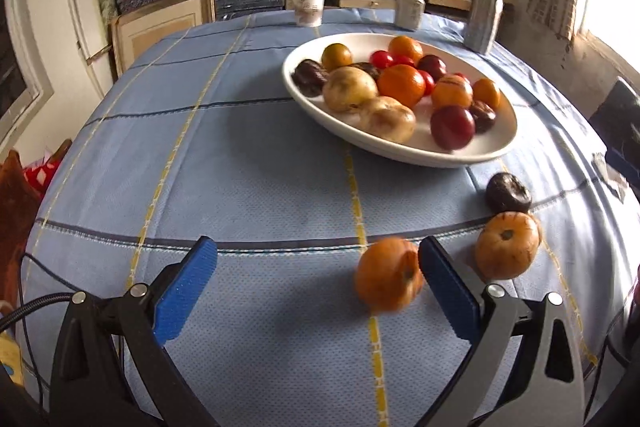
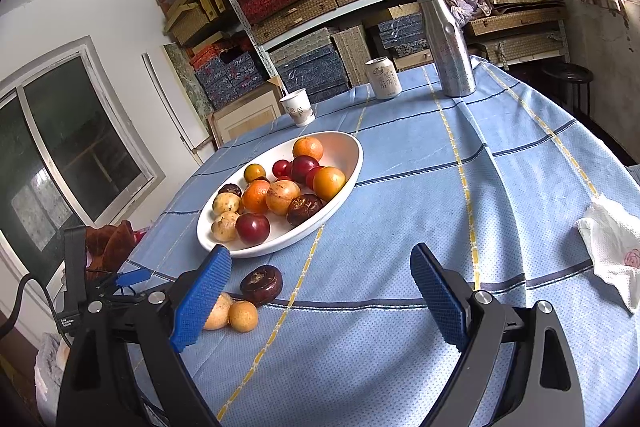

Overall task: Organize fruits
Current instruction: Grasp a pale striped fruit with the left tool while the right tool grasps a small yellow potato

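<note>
Three fruits lie loose on the desk (image 1: 260,155) short of the white bowl (image 1: 496,143), which already carries most of the fruit; the task is judged nearly complete, with these three outstanding.

Left tool (image 1: 318,291): its blue pads stand wide apart and grip nothing. An orange fruit (image 1: 386,279) sits on the cloth between the pads, hard against the right-hand pad and well clear of the other; contact cannot be confirmed, as the fruit is blurred. The tool is angled down at the desk, which I judge to be positioning for a pick-up of this fruit.

A second orange fruit (image 1: 507,245) lies just beyond that pad, and a dark brown fruit (image 1: 508,191) sits behind it, near the bowl's rim. The two appear to touch.

Right tool (image 2: 320,291): pads wide apart, empty, held over bare cloth with the three loose fruits off to its left. I judge it to be idle while the left side works.

Orientation: the near orange fruit is close to round, with no marked long axis; its dimpled end faces sideways toward the right-hand pad. The second orange fruit shows its stem scar tilted up toward the camera. The dark fruit is squat, broader than tall
</note>
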### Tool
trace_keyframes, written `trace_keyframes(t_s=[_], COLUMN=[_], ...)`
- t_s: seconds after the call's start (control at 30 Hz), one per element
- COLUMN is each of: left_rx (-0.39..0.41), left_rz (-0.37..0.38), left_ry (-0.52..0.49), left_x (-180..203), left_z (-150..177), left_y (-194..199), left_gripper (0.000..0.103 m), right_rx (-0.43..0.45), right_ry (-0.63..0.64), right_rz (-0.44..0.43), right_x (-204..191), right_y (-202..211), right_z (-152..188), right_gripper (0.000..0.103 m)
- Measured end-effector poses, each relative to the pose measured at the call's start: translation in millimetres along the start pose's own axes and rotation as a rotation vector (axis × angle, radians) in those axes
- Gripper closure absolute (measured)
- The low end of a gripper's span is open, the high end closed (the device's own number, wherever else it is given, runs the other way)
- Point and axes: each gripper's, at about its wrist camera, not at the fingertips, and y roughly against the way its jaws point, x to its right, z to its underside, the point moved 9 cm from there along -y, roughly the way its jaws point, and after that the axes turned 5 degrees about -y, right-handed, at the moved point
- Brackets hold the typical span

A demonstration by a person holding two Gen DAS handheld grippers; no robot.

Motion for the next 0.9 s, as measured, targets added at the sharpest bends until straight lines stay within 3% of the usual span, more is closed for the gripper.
trace_keyframes(t_s=[0.07, 0.13, 0.2, 0.27, 0.4, 0.5, 0.9], left_rx=[0.001, -0.001, -0.019, -0.046, -0.041, -0.061, -0.058], left_rz=[0.000, 0.008, 0.039, 0.068, 0.081, 0.111, 0.123], left_ry=[-0.023, -0.036, -0.045, -0.049, -0.033, -0.028, -0.002], left_x=[5.0, 9.7, 15.9, 20.4, 19.5, 21.9, 18.2], left_z=[0.0, 0.4, 2.3, 5.6, 6.8, 11.1, 15.4], left_y=[-0.1, 0.1, -3.4, -8.4, -6.5, -8.7, -5.6], left_gripper=[0.006, 0.018, 0.041, 0.047, 0.048, 0.058, 0.065], right_rx=[0.000, 0.000, 0.000, 0.000, 0.000, 0.000, -0.006], right_ry=[-0.001, 0.000, 0.000, 0.000, 0.000, 0.000, 0.010], right_rz=[0.000, 0.000, 0.000, 0.000, -0.001, -0.001, -0.004], right_x=[-0.1, 0.0, -0.1, -0.3, -0.4, -0.7, -3.0], right_y=[0.1, 0.0, 0.0, 0.1, 0.1, 0.2, -2.0], right_z=[0.1, -0.1, 0.0, 0.2, 0.0, 0.2, 1.5], right_gripper=[0.011, 0.011, 0.011, 0.011, 0.011, 0.011, 0.011])
